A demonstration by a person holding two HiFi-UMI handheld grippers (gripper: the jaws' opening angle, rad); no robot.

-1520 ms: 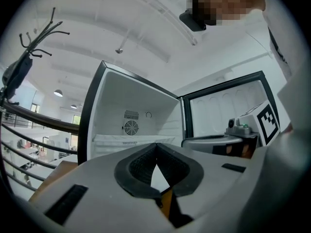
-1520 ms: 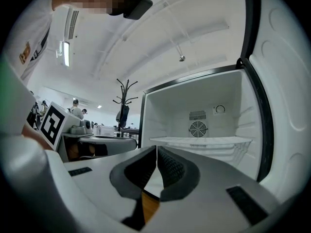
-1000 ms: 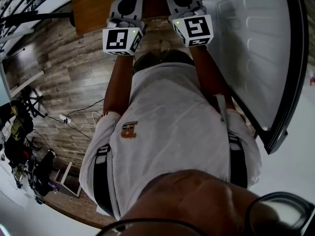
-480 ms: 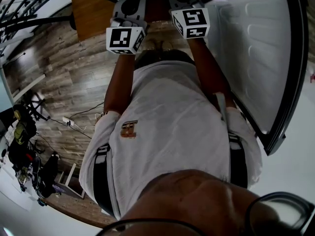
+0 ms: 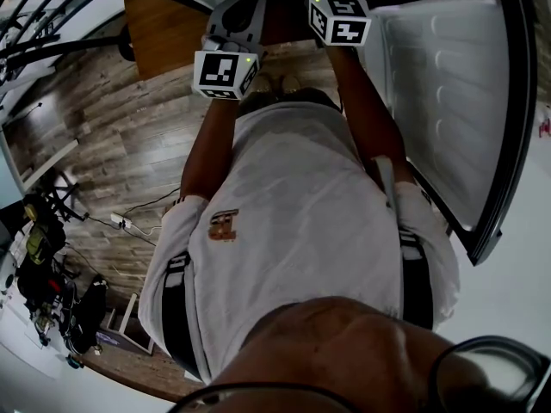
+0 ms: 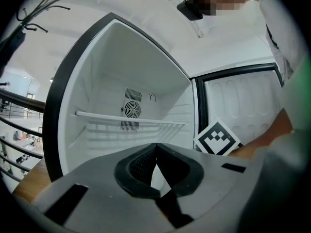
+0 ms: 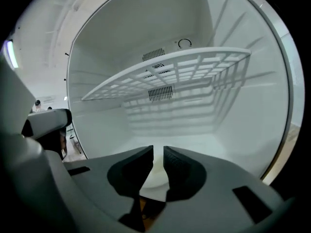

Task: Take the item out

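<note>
L gripper (image 6: 155,148) jaws closed, empty. R gripper (image 7: 158,152) jaws opening a bit, nothing between, facing far open fridge (image 7: 107,125).

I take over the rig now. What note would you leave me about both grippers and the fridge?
Left gripper: shut, empty, pointing at the open fridge.
Right gripper: jaws opening, narrow gap, nothing between them, pointing below the wire shelf.
Item: none visible in any view.
Done: door open.
Left: find the item, or confirm it is already out.
</note>
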